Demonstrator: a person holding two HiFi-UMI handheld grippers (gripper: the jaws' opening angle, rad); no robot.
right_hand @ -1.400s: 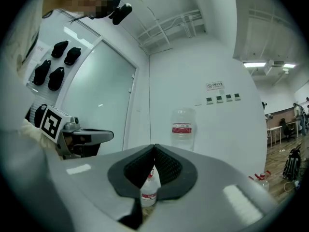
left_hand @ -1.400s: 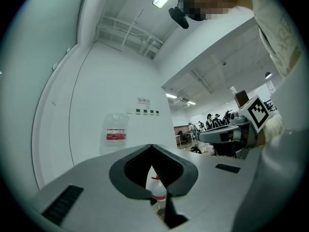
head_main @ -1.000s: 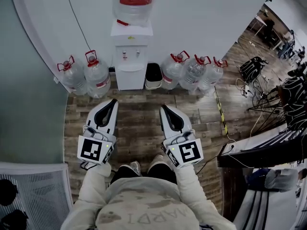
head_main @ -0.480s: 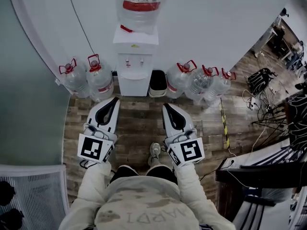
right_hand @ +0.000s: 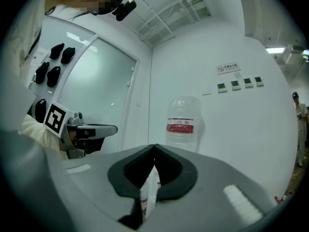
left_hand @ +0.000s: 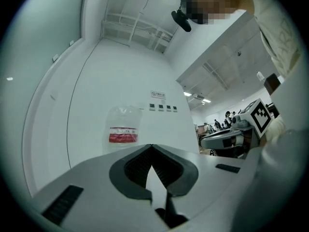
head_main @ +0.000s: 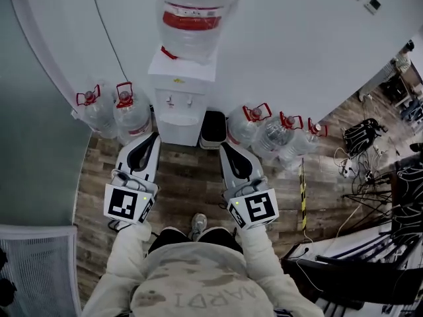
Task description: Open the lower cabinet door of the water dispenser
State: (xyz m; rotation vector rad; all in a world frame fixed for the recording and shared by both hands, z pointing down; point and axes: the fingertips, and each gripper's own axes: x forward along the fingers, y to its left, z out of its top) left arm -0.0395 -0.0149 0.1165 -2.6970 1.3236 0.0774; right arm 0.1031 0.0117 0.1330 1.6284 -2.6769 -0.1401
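A white water dispenser stands against the curved white wall, with a big clear bottle with a red label on top. Its lower front faces me, and from this steep angle the door shows no gap. My left gripper and right gripper point at it side by side, both shut and empty, their tips close to its base on either side. The left gripper view shows the bottle above the closed tips. The right gripper view shows the bottle ahead of its tips.
Two water jugs stand left of the dispenser, three more to the right, with a small dark bin between. Cables and a bag lie far right. A mesh chair sits at lower left. The floor is wood planks.
The person has walked toward the dispenser, which now looms larger and nearer. Both grippers travelled forward with the body, still shut, and their tips now lie beside its base.
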